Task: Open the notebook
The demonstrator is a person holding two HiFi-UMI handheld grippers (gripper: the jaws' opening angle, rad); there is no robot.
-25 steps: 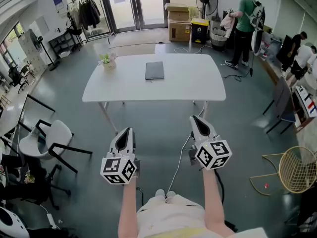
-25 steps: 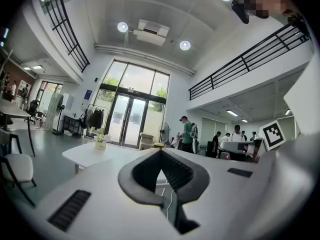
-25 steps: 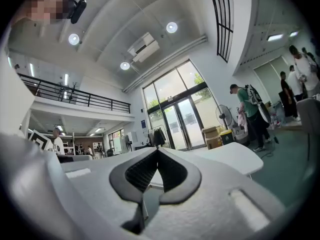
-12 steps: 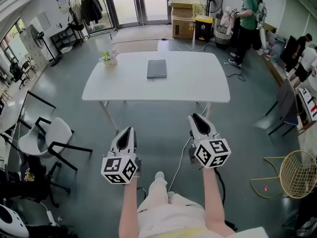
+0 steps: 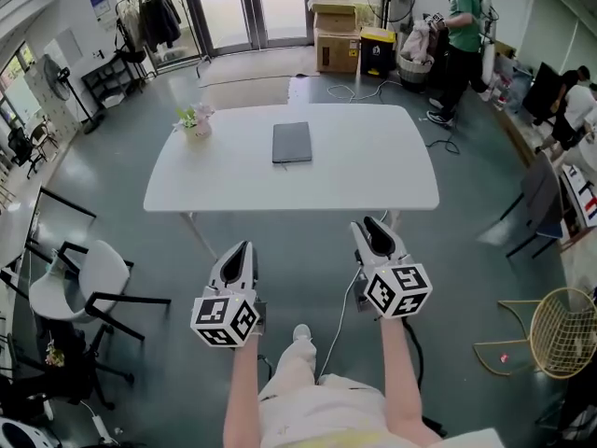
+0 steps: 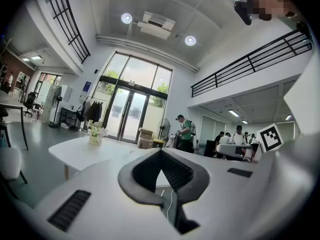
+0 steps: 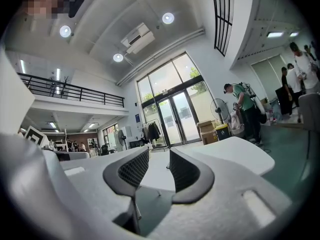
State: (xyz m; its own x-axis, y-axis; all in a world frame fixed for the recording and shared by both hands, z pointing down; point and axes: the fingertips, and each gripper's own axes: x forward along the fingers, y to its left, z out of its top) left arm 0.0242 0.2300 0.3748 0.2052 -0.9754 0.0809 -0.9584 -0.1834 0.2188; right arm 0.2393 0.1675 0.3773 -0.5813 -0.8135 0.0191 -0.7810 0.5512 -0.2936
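Notebook (image 5: 291,143) sits closed on the table (image 5: 373,171).
Right gripper (image 5: 373,230) jaws opening, empty (left gripper (image 5: 235,250) pinched together, empty too), both well short.

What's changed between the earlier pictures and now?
The person has stepped toward the table, which now sits nearer in the head view. The right tongs are opening, with nothing between them. Nothing was taken hold of. The left tongs stay shut and empty, and the closed notebook lies untouched on the table.
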